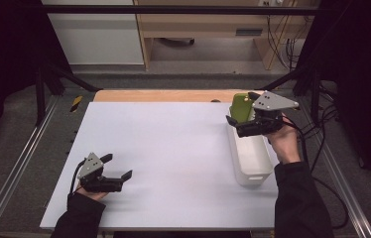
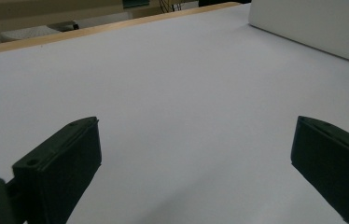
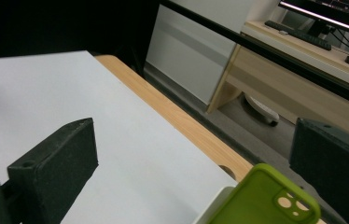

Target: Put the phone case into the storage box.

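High view, green phone (image 1: 240, 107) (upright) in bin (image 1: 251, 161)

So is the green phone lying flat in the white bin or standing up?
Standing: the green phone leans upright at the white bin's far end.

Matt green phone case (image 3: 266, 198), translucent plastic bin (image 1: 251, 157), smooth white table (image 1: 163, 148), wooden edge (image 3: 172, 116)

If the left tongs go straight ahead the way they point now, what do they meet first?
Probably the white bin. The open left tongs look along bare white table, with the bin's wall ahead toward the upper right. How far off is hard to judge.
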### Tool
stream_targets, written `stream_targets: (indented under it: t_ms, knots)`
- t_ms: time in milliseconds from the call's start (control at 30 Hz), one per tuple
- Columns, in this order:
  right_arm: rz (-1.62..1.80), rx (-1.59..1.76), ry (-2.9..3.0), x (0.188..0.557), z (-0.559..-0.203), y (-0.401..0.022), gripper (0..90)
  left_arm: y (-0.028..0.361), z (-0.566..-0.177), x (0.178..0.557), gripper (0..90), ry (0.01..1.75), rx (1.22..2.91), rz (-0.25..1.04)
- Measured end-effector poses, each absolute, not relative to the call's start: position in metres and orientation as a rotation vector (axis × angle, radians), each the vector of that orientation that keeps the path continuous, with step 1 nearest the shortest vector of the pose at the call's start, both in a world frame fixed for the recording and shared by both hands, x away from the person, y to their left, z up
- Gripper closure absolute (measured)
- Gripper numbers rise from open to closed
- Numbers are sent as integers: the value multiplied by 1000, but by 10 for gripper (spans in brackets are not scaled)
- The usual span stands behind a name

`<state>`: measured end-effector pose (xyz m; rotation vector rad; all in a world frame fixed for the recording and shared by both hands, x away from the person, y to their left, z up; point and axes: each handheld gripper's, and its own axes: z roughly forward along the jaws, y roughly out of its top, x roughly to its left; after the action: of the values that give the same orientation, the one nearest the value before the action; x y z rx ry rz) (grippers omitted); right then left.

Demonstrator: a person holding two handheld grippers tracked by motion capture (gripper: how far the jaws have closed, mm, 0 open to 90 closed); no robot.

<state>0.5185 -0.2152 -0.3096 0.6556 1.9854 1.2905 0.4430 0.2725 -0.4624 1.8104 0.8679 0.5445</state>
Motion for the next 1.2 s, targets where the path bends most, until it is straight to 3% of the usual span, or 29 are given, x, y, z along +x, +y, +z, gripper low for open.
stream_targets:
  t_ms: [1200]
  knots:
    - [1624,817,1913,444,-407,-265,5,270,-460,440,15,822,1801,544]
